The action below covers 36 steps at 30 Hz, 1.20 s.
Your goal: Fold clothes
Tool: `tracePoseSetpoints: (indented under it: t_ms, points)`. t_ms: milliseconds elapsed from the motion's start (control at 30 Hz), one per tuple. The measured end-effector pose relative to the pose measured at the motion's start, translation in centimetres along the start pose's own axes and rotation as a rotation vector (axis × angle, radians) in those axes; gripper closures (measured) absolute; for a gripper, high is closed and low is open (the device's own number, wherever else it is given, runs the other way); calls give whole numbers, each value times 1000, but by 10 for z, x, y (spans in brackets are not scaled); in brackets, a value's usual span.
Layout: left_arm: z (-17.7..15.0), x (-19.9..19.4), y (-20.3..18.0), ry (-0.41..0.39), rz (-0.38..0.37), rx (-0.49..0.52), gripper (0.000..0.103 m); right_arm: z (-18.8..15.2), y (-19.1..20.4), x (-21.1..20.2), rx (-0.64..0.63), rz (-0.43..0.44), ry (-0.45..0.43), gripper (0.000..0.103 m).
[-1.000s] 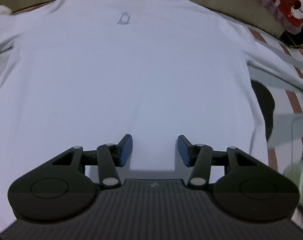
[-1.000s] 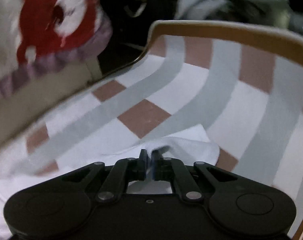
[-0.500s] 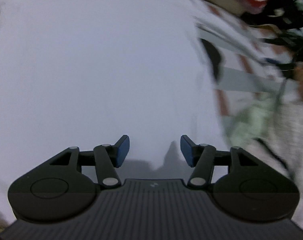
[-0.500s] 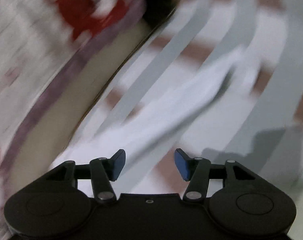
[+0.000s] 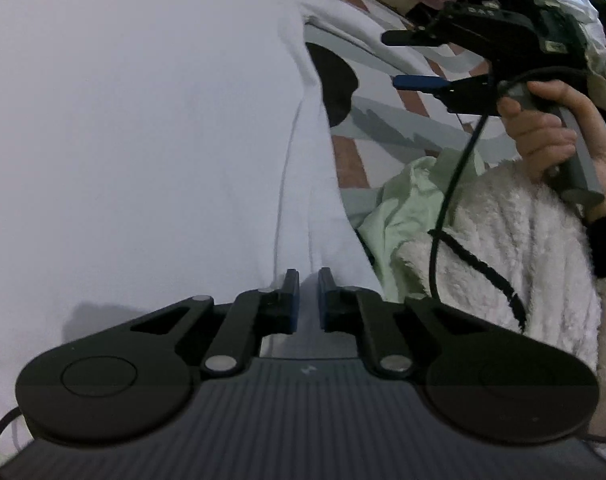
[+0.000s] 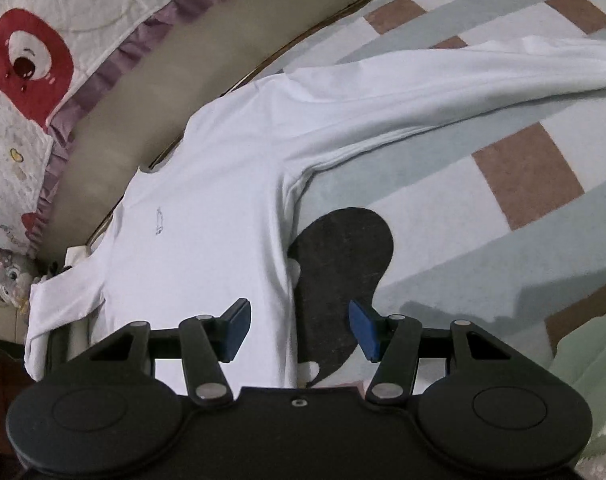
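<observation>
A white long-sleeved shirt (image 5: 143, 120) lies flat on a checked bedspread (image 6: 523, 248). My left gripper (image 5: 307, 292) sits at the shirt's lower right edge, its fingers closed on a fold of the white cloth. In the right wrist view the shirt (image 6: 223, 208) shows a small print near the collar, and its right sleeve (image 6: 463, 92) lies stretched out to the right. My right gripper (image 6: 299, 328) hovers open over the shirt's side seam with nothing between its fingers. In the left wrist view the right gripper (image 5: 391, 58) is held in a person's hand (image 5: 543, 132).
A dark patch (image 6: 343, 260) on the bedspread lies beside the shirt's side. A pale green cloth (image 5: 407, 208) is bunched at the lower right, next to a fluffy white sleeve (image 5: 523, 264). A quilt with a red bear (image 6: 27, 60) lines the far edge.
My left gripper moved right to the shirt's lower right edge and closed on the cloth. My right gripper let go of the sleeve cuff, opened and swung back over the shirt's side.
</observation>
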<state>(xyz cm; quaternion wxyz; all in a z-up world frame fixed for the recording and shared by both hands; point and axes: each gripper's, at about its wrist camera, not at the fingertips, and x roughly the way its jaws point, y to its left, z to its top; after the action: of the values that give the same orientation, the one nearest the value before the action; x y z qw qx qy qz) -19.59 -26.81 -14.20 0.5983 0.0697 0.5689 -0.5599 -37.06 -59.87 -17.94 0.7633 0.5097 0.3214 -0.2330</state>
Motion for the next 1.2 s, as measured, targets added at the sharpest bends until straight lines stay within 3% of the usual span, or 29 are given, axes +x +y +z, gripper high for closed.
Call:
tracePoseSetpoints:
  t_ms: [200, 367, 467, 533, 600, 633, 767, 800, 900, 1000, 1200]
  points:
    - [-6, -4, 23, 18, -64, -159, 91, 0, 3, 3, -1, 21, 17, 43]
    - [-16, -10, 32, 34, -73, -256, 44, -4, 10, 6, -11, 52, 40, 43]
    - [-23, -14, 38, 44, -77, -314, 34, -15, 20, 9, -29, 89, 65, 42]
    - [-26, -15, 36, 43, -78, -316, 34, -22, 32, 15, -73, 94, 96, 42]
    - [-25, -14, 21, 28, -74, -248, 43, -25, 43, 19, -139, 67, 114, 41]
    - [-25, -14, 14, 20, -72, -215, 68, -27, 48, 20, -169, 45, 117, 41]
    - [-26, -20, -21, -29, -20, -34, 89, -28, 49, 20, -184, 11, 114, 41]
    - [-26, -24, -32, -47, 7, 27, 89, -27, 46, 18, -168, 22, 112, 41]
    - [-29, -35, -55, -77, -41, 134, 89, -24, 38, 16, -120, 60, 109, 41]
    - [-31, -33, -67, -80, -34, 210, 89, -21, 32, 15, -77, 109, 114, 41]
    - [-35, -2, -72, 31, -132, 182, 80, -23, 19, 8, 28, 359, 135, 41]
